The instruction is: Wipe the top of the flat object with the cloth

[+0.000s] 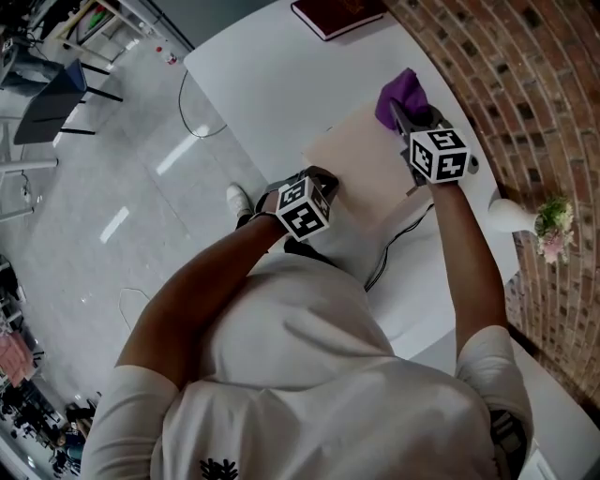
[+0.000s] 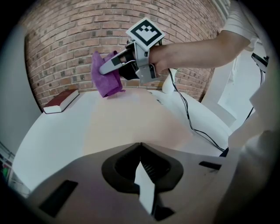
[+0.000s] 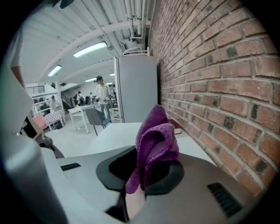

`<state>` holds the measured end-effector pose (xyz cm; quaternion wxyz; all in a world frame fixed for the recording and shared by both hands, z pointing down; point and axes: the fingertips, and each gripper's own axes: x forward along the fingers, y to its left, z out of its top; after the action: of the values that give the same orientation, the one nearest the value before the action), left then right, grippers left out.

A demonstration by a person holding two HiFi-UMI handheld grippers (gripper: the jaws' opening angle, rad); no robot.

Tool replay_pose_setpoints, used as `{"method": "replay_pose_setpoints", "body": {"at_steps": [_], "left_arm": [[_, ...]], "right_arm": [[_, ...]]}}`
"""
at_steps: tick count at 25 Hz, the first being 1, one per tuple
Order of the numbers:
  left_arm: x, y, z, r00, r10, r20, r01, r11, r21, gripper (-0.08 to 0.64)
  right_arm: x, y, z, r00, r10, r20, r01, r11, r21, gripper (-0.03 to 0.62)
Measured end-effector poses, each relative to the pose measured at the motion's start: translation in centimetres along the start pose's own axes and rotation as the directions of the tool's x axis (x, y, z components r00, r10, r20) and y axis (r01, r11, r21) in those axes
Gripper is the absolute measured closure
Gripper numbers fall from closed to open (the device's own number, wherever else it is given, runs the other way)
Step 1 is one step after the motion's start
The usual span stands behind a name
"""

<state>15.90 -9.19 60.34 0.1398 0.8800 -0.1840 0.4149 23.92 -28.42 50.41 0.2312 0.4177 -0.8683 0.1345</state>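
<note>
A flat beige board (image 1: 361, 159) (image 2: 131, 122) lies on the white table (image 1: 253, 84). My right gripper (image 1: 401, 117) (image 3: 142, 186) is shut on a purple cloth (image 1: 398, 97) (image 3: 155, 146). In the left gripper view the right gripper (image 2: 106, 69) holds the cloth (image 2: 107, 81) bunched and hanging, its lower edge touching the board's far end. My left gripper (image 1: 328, 185) (image 2: 140, 145) is shut with nothing in it, its tips at the board's near edge.
A dark red book (image 1: 337, 13) (image 2: 61, 101) lies at the table's far end. A brick wall (image 1: 525, 84) runs along the right side. A white vase with flowers (image 1: 525, 217) and a black cable (image 1: 398, 239) (image 2: 192, 127) sit near the right arm.
</note>
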Motion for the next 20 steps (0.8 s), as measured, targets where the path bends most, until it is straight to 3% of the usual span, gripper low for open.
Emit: {"method": "replay_pose_setpoints", "body": {"at_steps": [5,12,16,20], "left_arm": [[0.0,0.0,-0.2,1.000,-0.004,-0.007,0.005,1.000,0.010,0.535],[0.0,-0.2,-0.3,1.000,0.002,-0.018,-0.002,1.000,0.024,0.535],[-0.1,-0.3,-0.3,1.000,0.004,-0.023,-0.003,0.999,0.039,0.535],[-0.2,-0.1,-0.3,1.000,0.009,-0.021,-0.008,0.999,0.040,0.535]], "right_arm": [[-1.1,8.0,0.3,0.986,0.164,0.010,-0.164,0.986,-0.018,0.515],[-0.4,15.6,-2.4,0.941,0.335,-0.052,-0.336,0.942,0.003,0.515],[0.6,17.0,-5.0,0.925,0.362,-0.118,-0.364,0.931,0.001,0.515],[1.2,15.4,-6.1,0.939,0.315,-0.139,-0.323,0.945,-0.043,0.515]]}}
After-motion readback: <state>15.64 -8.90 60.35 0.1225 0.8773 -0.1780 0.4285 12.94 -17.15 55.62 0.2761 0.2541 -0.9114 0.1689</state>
